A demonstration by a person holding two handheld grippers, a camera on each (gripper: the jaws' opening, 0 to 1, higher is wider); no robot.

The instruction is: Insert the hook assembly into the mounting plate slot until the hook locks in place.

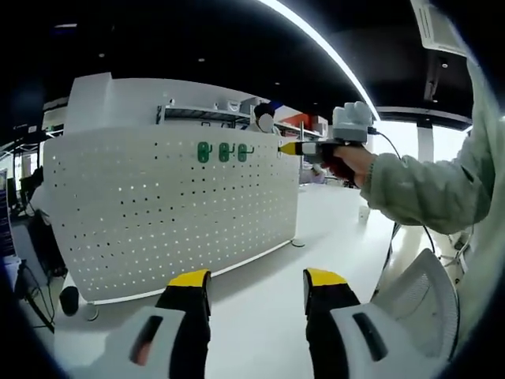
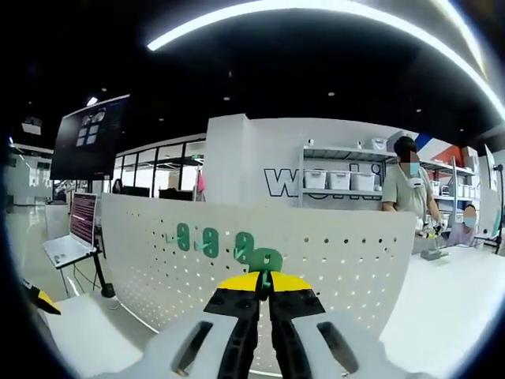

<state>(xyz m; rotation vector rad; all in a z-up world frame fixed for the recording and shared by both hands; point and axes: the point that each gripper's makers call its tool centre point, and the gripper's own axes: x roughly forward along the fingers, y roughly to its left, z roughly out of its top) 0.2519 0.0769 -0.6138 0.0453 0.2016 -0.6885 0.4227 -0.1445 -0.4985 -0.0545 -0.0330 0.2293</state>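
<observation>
A white pegboard mounting plate stands upright on the table. Three green hooks hang in a row near its top edge. My left gripper is open and empty, well back from the board. At the board's upper right, my right gripper comes in, held in a person's hand. In the right gripper view, the right gripper is shut on a green hook assembly, close against the pegboard. It sits just right of the hanging hooks. Whether the held hook touches the board I cannot tell.
A white mesh chair back stands at the right. The board rests on round feet. A laptop on a stand and a dark screen are off to the left. A person stands by shelves behind.
</observation>
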